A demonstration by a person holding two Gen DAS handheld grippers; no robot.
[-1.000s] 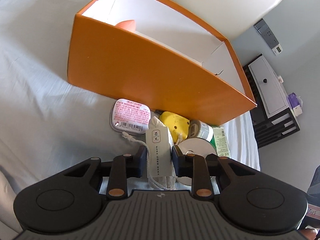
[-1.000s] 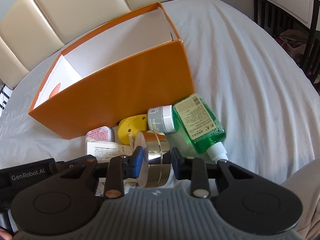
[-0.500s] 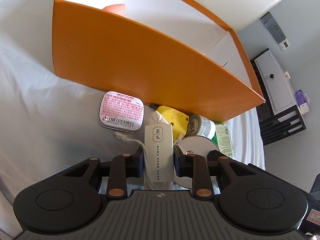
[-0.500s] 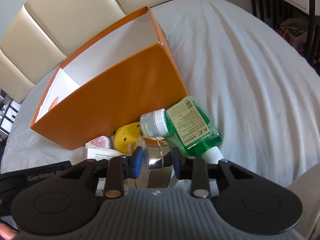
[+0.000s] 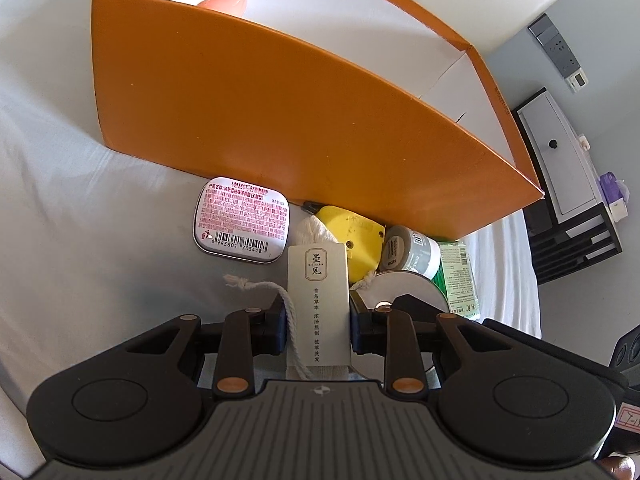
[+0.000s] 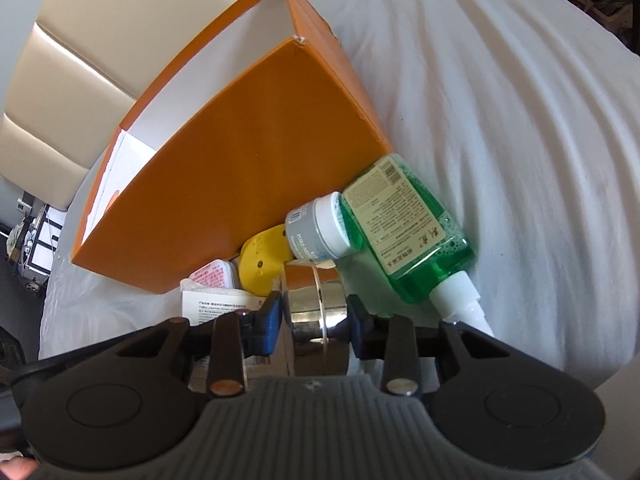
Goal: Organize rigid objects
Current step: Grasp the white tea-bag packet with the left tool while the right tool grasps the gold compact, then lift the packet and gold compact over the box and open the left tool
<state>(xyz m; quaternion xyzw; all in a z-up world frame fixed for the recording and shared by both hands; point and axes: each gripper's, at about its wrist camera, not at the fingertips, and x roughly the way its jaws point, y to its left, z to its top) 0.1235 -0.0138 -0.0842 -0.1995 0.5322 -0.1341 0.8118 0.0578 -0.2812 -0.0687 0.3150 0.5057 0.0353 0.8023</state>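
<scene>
White bedsheet (image 6: 500, 128) under everything, wrinkled. Cream padded headboard (image 6: 84, 44) behind it. Grey wall, far right: switch/outlet panel (image 5: 554, 46) with a small white unit (image 5: 579, 79) below, possibly a thermostat. White drawer with dark knob (image 5: 556, 152) in a black frame.

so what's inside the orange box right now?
Through the open top of the orange box, white inner walls and the tip of one orange-red object at the far left end. The front wall hides the floor and the rest.
</scene>
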